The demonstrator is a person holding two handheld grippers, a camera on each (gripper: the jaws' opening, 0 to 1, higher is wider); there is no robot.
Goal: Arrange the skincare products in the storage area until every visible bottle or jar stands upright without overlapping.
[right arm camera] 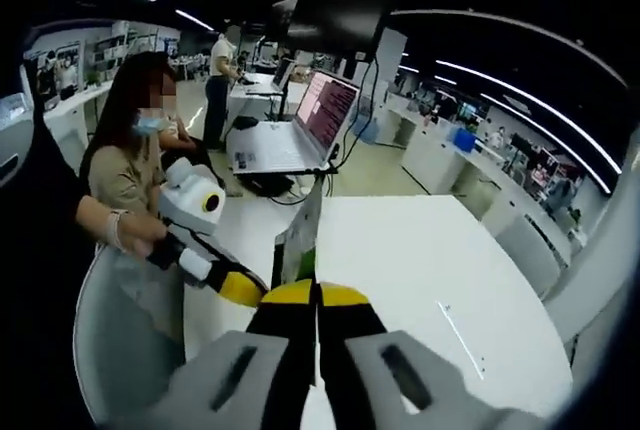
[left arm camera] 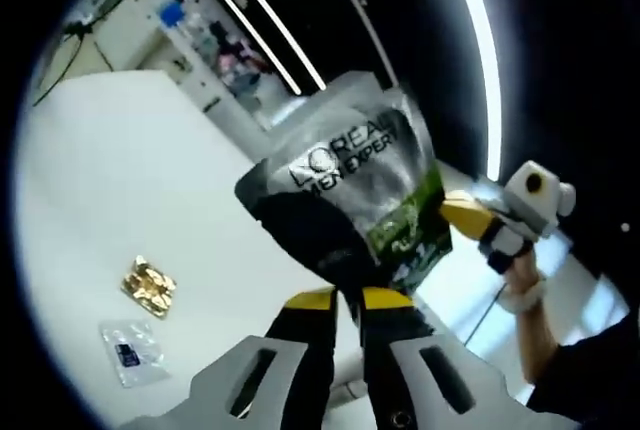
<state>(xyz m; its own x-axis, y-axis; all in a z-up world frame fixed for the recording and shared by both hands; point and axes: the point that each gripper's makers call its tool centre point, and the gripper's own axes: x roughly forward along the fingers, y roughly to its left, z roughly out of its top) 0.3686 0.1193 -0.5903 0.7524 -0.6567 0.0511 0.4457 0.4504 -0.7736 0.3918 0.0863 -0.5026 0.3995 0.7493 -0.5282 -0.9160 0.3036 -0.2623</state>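
Left gripper view: The left gripper (left arm camera: 347, 300) rises from the bottom of the view with its yellow-tipped jaws together, clamped on the lower edge of a silver, black and green pouch (left arm camera: 352, 190). The pouch is held up off the white surface (left arm camera: 90, 180), with its printed face toward the camera; the lettering reads "L'OREAL MEN EXPERT". The right gripper (left arm camera: 462, 215) enters from the right, and its yellow tip meets the pouch's right edge. A hand (left arm camera: 518, 268) grips its handle. On the surface to the left lie two small items, near each other but apart: a crumpled gold foil sachet (left arm camera: 149, 285) and, below it, a clear flat sachet (left arm camera: 131, 350) with a dark label. Shelves with blurred goods (left arm camera: 215, 45) stand beyond the far edge of the surface, under long ceiling light strips (left arm camera: 480, 40).

Right gripper view: The right gripper (right arm camera: 317, 300) rises from the bottom with its jaws together, pinching the pouch (right arm camera: 299, 240), which here shows edge-on as a thin upright strip with a green band low down. The left gripper (right arm camera: 245, 290) comes in from the left, its yellow tip touching the same pouch just beside the right gripper's tips. A hand (right arm camera: 135, 233) holds it. The white surface (right arm camera: 440, 260) extends behind and to the right. Farther off, an open laptop (right arm camera: 300, 125) with a lit screen rests on another desk. A seated person (right arm camera: 130, 150) is at left, and a standing person (right arm camera: 220, 70) is farther back.
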